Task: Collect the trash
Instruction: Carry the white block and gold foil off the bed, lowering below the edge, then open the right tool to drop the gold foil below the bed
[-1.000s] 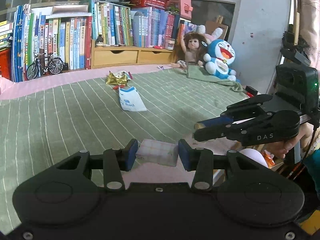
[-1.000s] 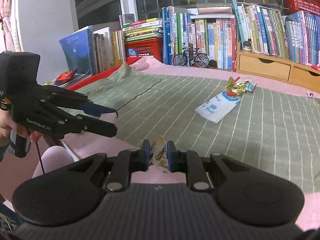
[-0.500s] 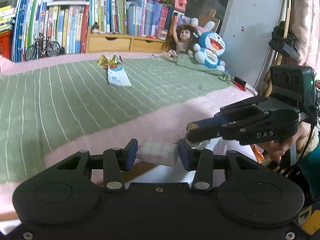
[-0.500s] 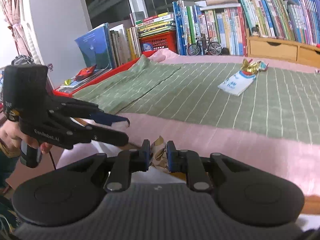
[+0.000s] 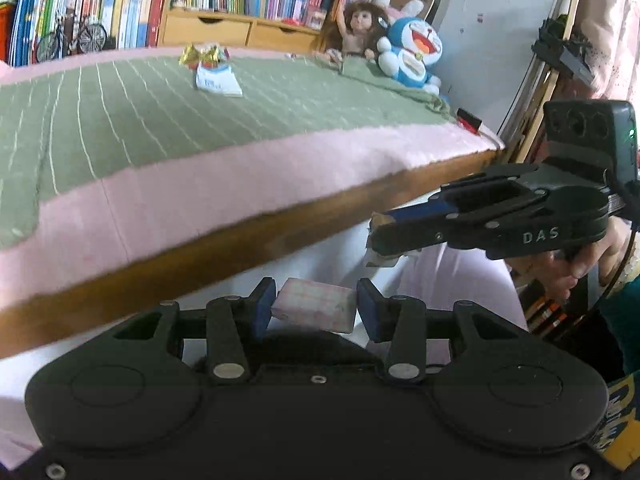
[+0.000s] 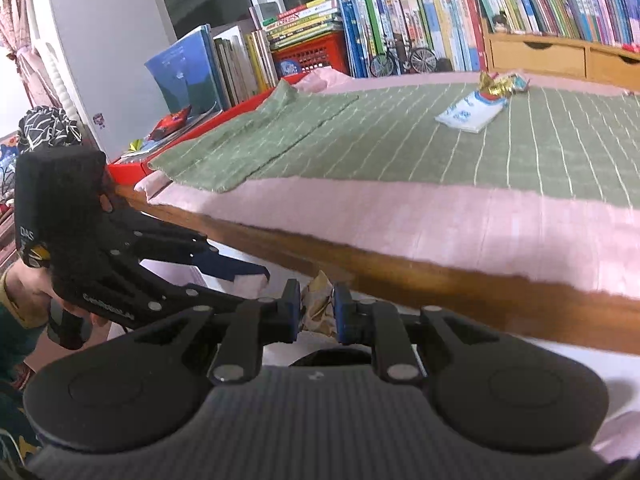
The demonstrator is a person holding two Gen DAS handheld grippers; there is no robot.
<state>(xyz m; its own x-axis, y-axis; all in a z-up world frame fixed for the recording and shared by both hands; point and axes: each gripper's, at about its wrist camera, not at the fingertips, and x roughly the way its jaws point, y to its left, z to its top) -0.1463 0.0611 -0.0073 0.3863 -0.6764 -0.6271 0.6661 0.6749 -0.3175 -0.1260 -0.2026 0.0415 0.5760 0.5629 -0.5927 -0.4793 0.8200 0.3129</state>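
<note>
Carry-to-bin step judged in hand. Pink box [image 5: 316, 309] being pinched by left gripper [image 5: 316, 308]; crumpled wrapper [image 6: 317, 306] being pinched by right gripper [image 6: 317, 307]. Bin not being seen; drop needed next. Wrappers [image 5: 208, 66] being left on bed [image 5: 160, 192], 11 o'clock.

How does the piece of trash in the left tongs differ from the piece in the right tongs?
The pink packet in the left tongs is a flat, smooth-sided block; the gold wrapper in the right tongs is thin and crumpled. The pink packet keeps its tongs wide; the gold wrapper lets its tongs nearly close. Both hang past the bed edge.
</note>
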